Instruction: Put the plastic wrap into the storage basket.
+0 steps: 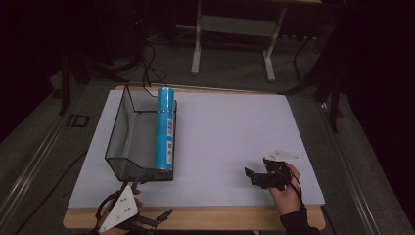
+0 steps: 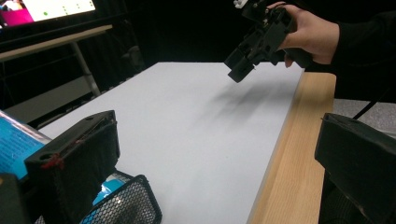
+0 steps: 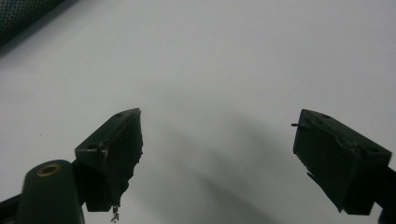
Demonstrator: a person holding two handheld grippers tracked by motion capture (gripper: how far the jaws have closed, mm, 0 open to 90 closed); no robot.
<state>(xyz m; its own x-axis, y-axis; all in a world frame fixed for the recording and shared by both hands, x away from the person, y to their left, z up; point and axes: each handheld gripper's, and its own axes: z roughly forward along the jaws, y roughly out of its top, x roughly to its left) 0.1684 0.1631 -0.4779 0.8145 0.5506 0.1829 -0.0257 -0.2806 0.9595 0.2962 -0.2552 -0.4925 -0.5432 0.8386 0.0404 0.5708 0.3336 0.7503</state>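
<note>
Both grippers, the left gripper (image 1: 147, 220) at the table's seven o'clock edge and the right gripper (image 1: 257, 176) at four o'clock, were found wide and empty, while the blue cylinder (image 1: 165, 128) was observed already lying in the mesh basket (image 1: 117, 128) at ten o'clock, so little work was judged outstanding.

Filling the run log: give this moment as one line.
left tongs: open, empty, near table edge by basket | right tongs: open, empty, over bare mat | blue tube: lying in basket
</note>
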